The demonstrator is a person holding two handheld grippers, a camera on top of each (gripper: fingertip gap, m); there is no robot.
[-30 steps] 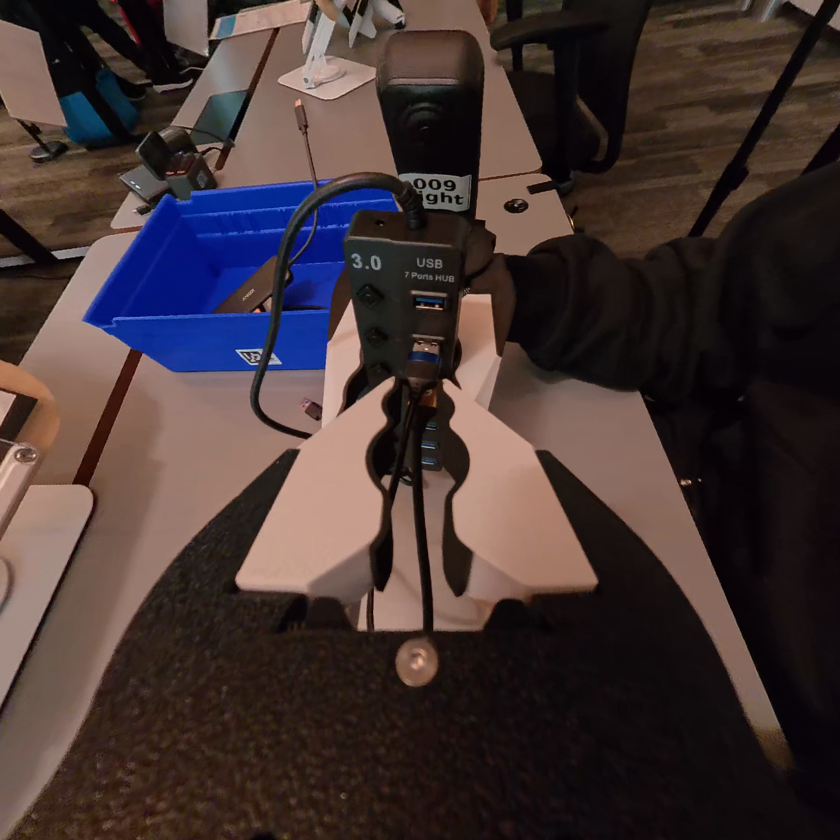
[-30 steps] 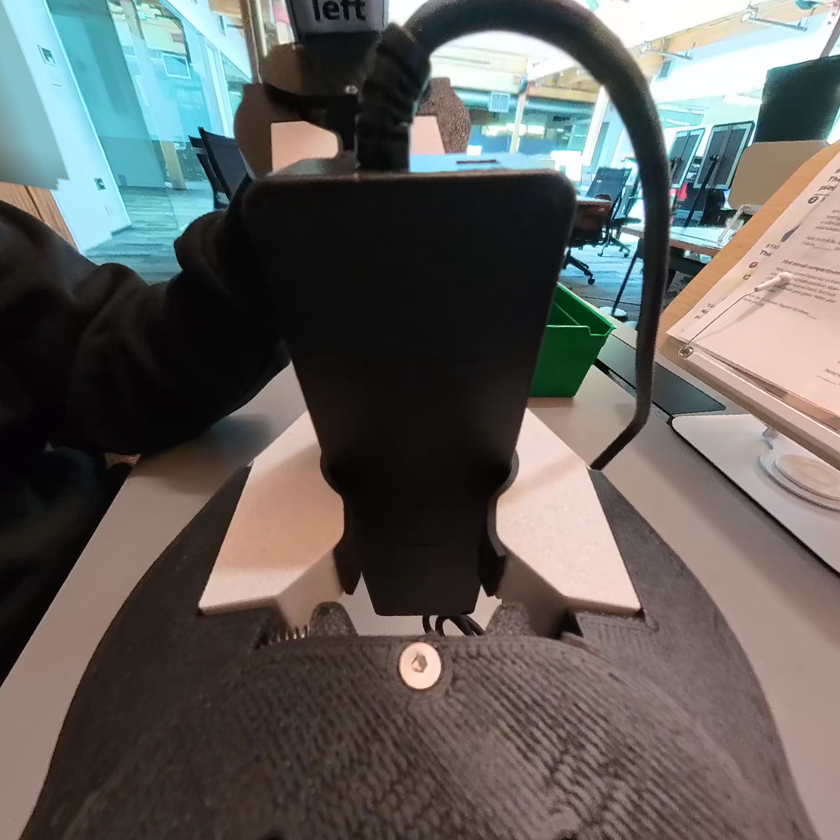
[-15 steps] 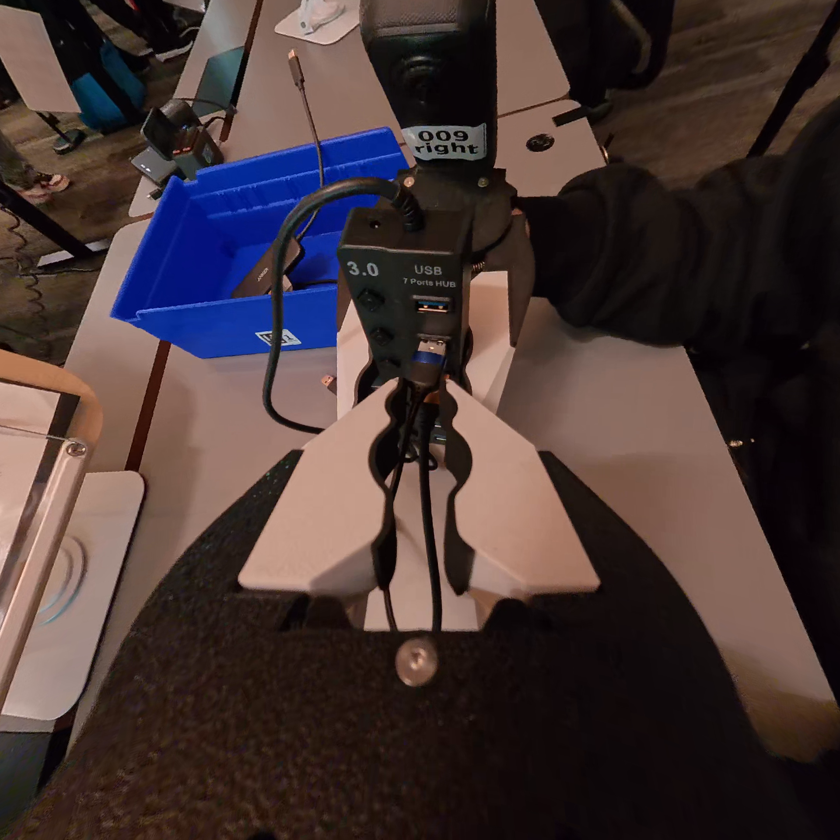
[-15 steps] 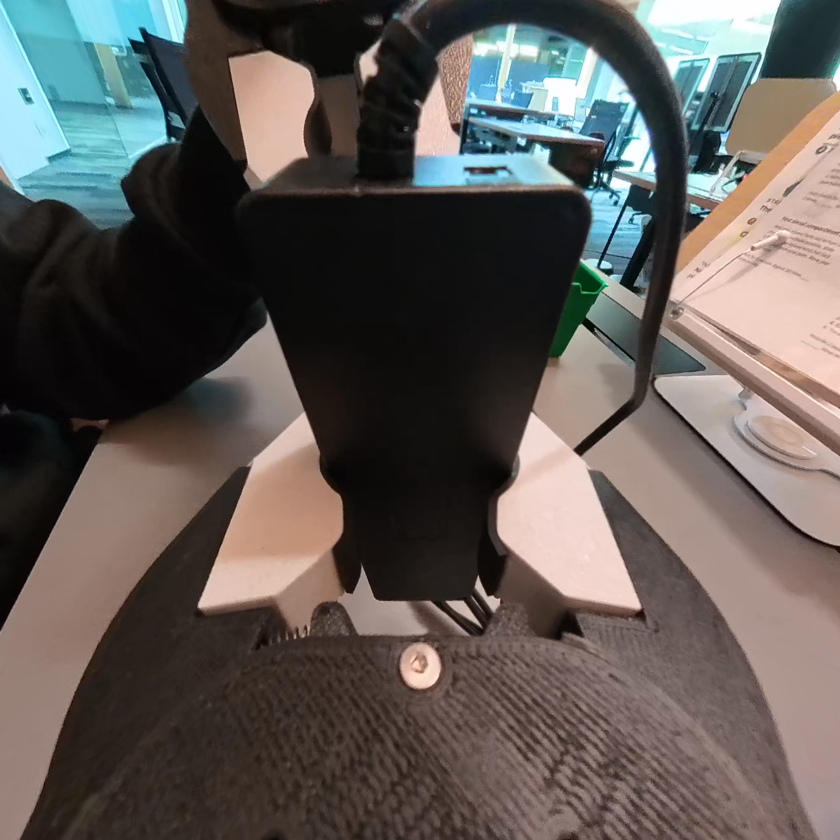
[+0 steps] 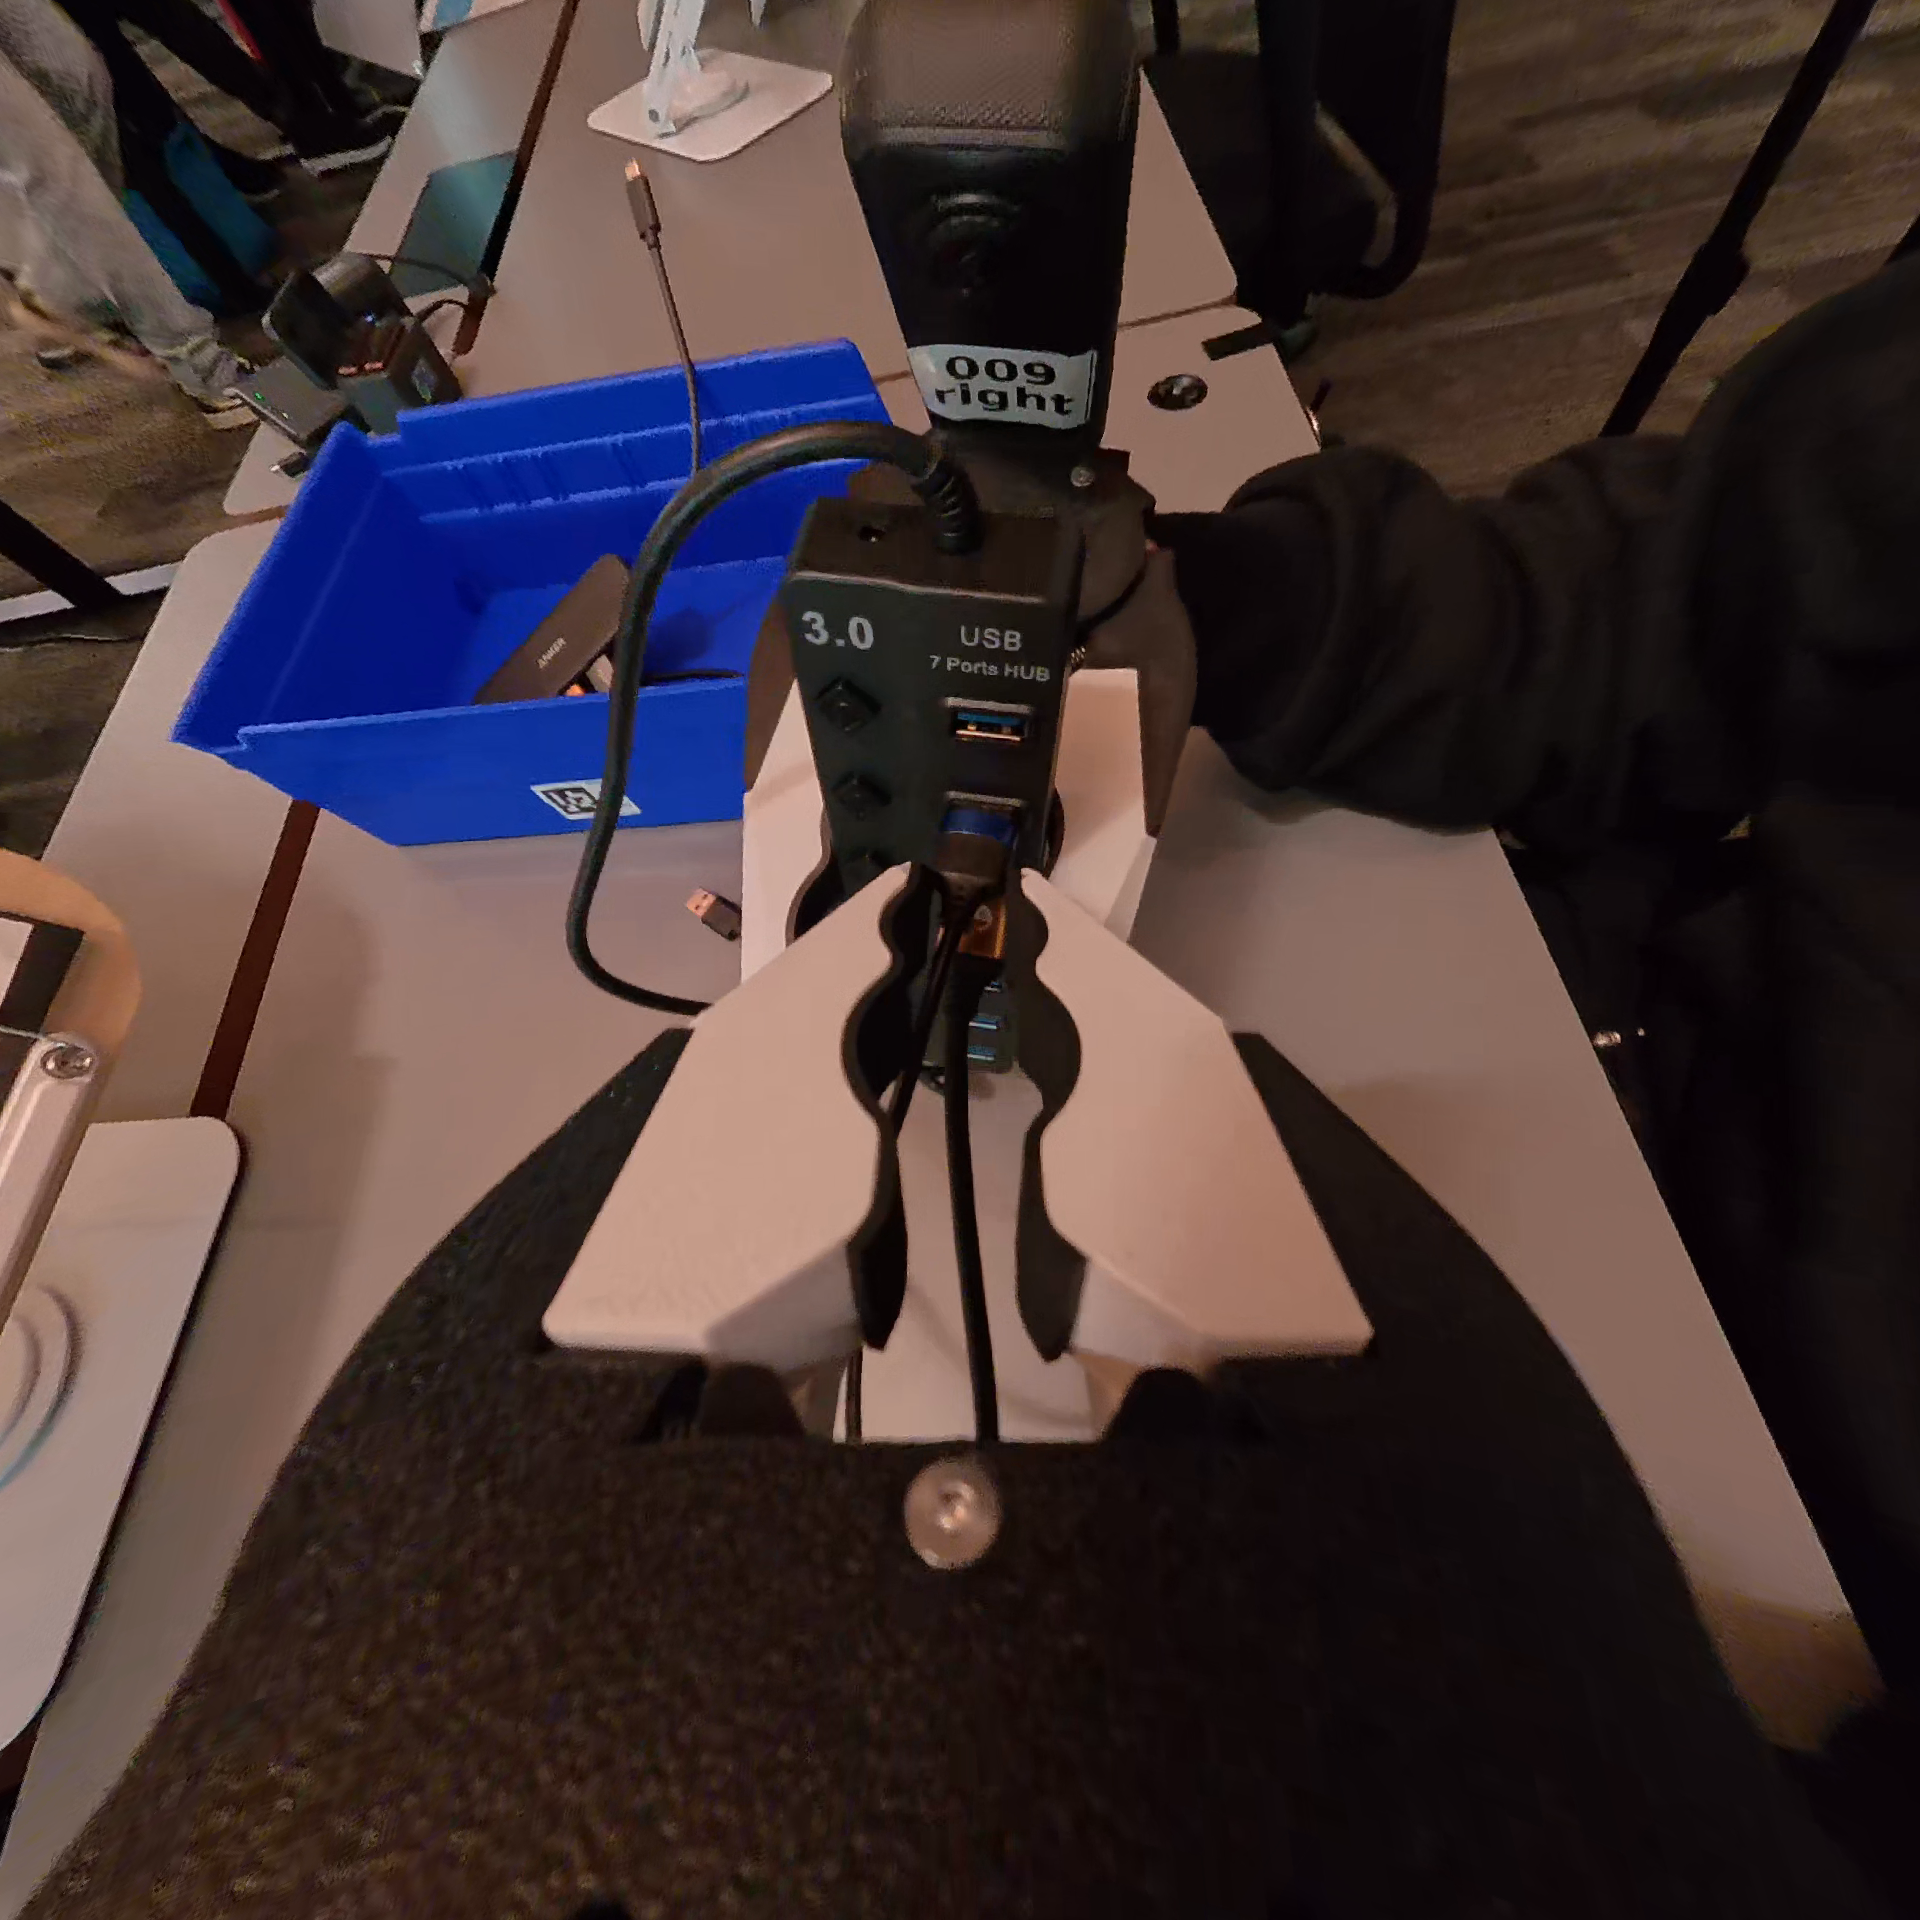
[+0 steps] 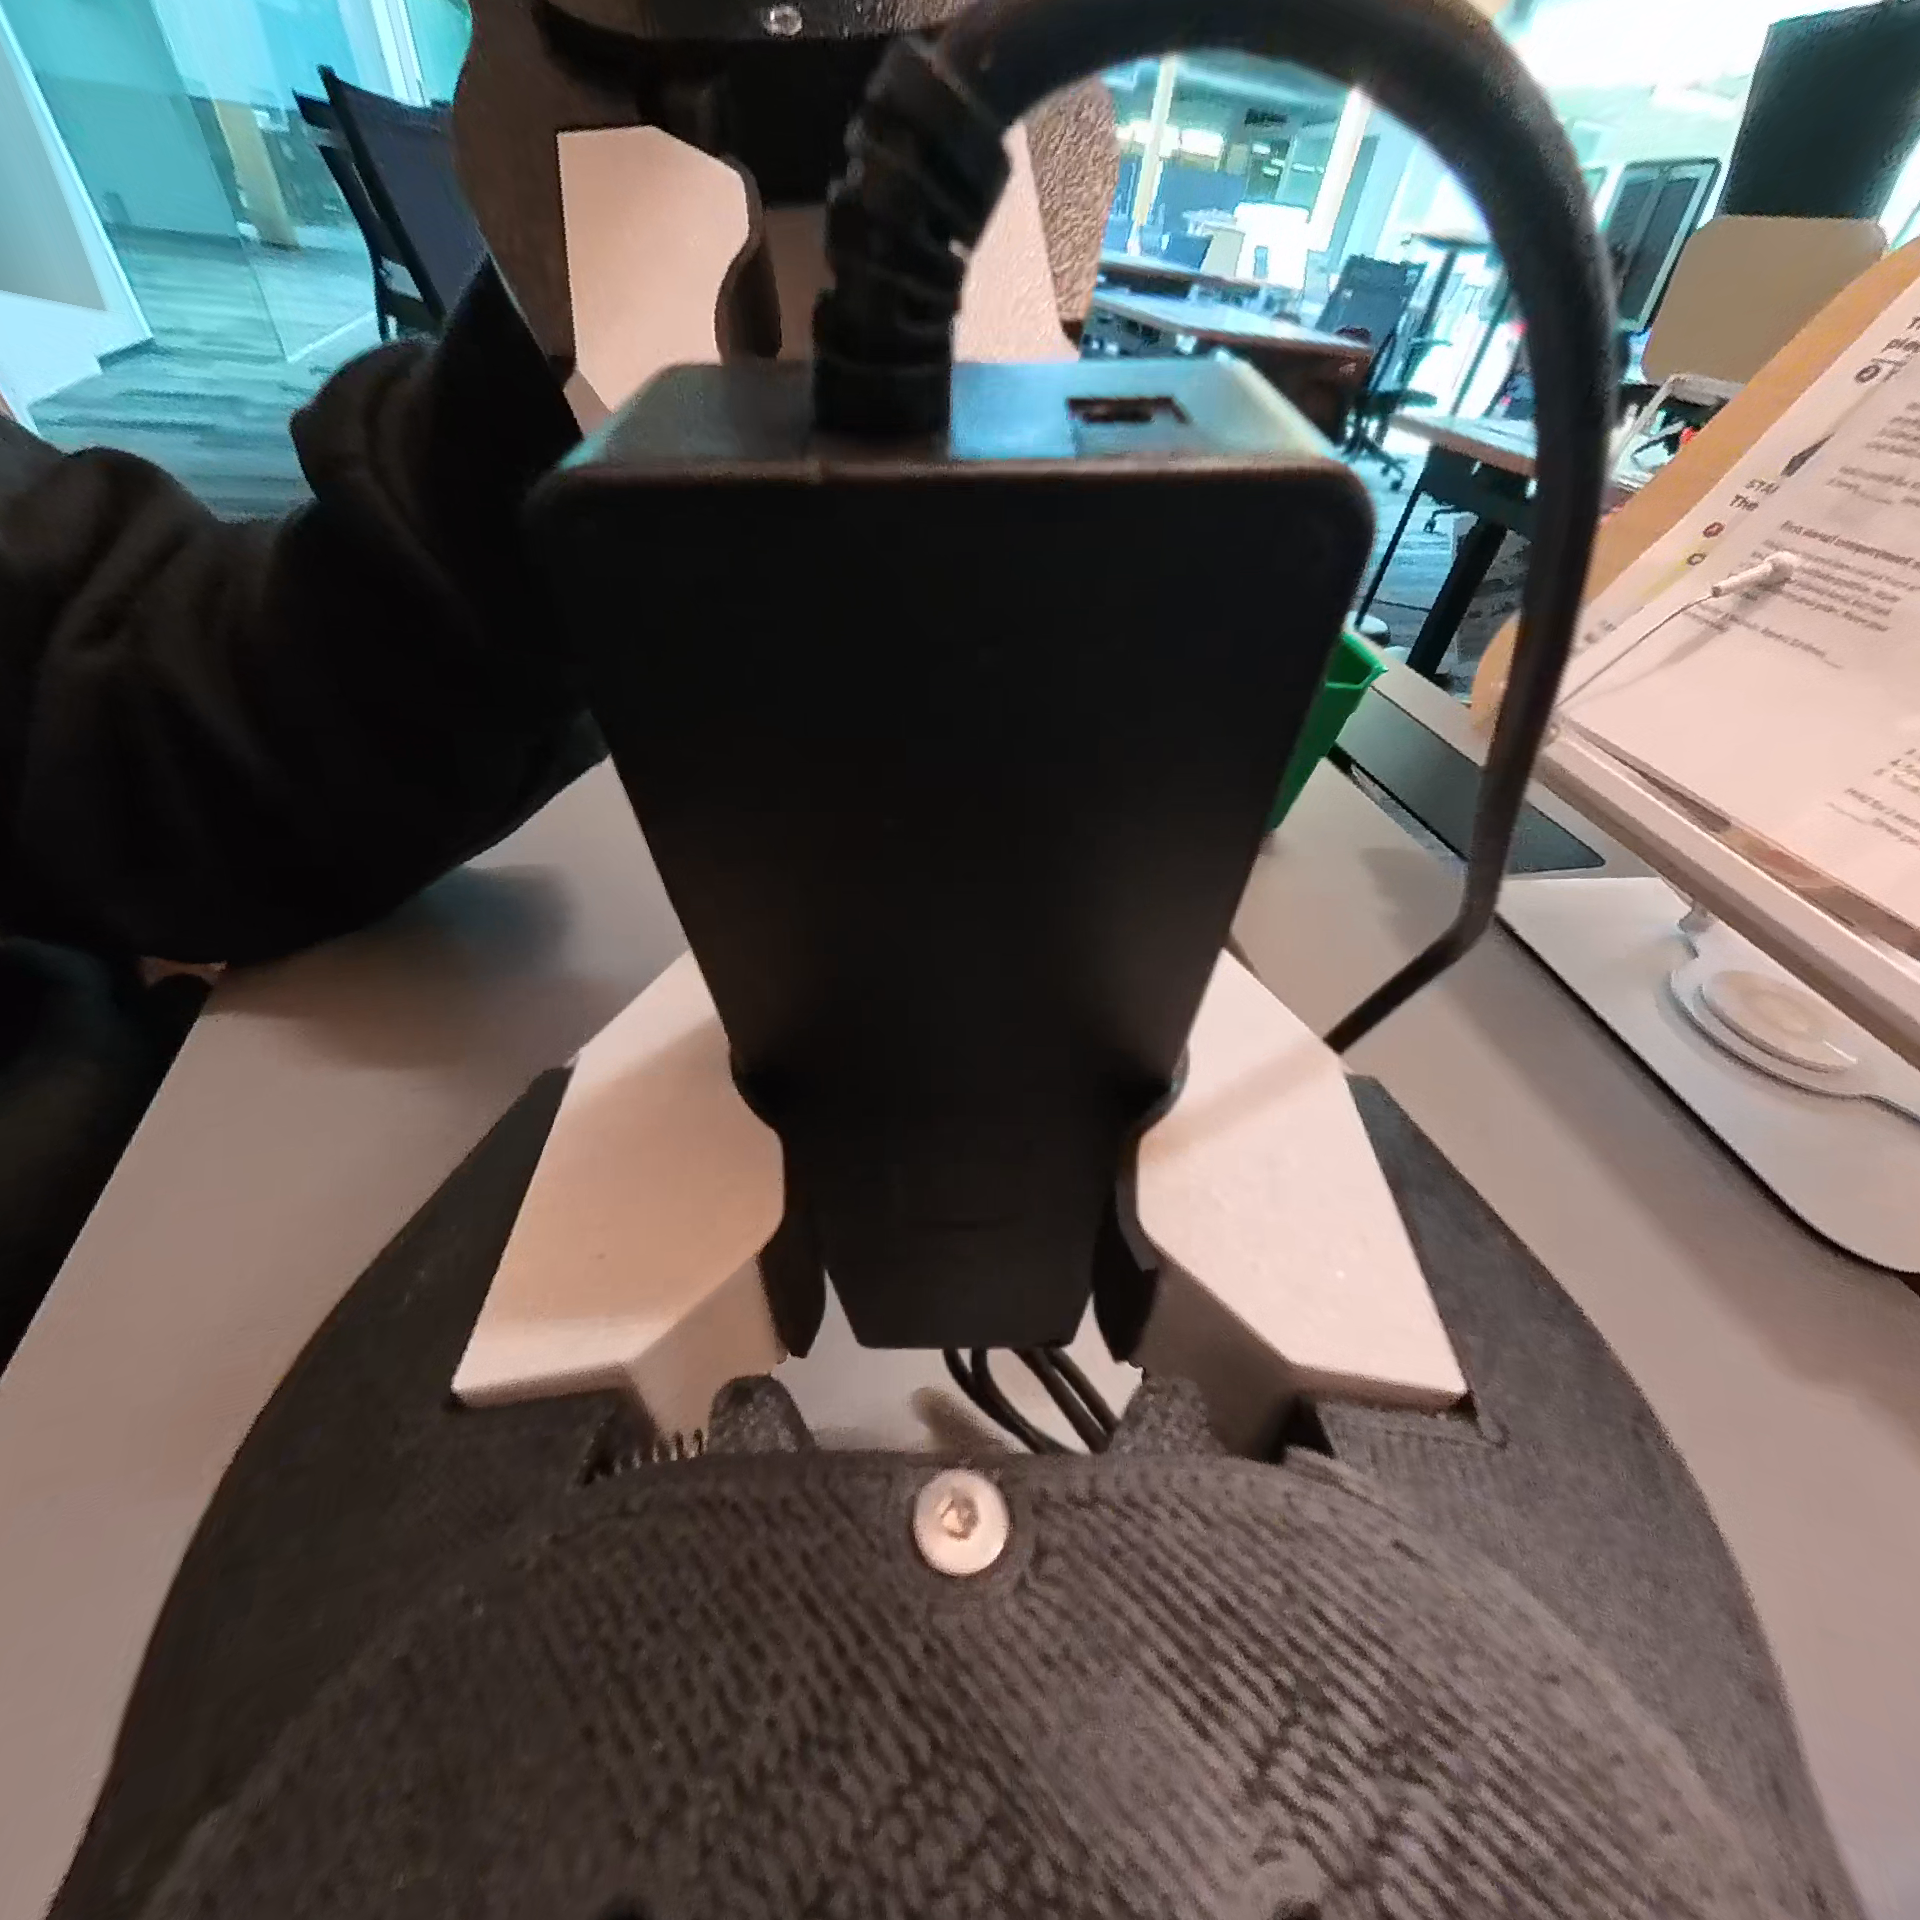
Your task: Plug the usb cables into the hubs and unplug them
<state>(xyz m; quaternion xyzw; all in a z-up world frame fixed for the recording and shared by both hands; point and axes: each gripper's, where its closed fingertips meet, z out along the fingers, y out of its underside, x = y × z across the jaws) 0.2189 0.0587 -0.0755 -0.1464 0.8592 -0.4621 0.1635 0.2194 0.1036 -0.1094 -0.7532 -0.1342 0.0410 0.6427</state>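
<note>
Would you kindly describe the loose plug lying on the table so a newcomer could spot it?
Find the blue bin on the grey table. Just in front of its near wall, beside the hub's looping black cable, lies the plug: small, metal-tipped, and alone on the tabletop, held by no gripper.

Grey desks (image 5: 1299,997) on dark carpet (image 5: 1558,187); glass walls (image 6: 187,208), office chairs (image 6: 405,208) beyond.

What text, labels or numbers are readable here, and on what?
I do not quote writing; these bear it:
black hub: white print on its face
white sticker on the far camera: dark print
blue bin: small coded label
dark device in the bin: brand mark
paper sheet: print too blurred
</note>
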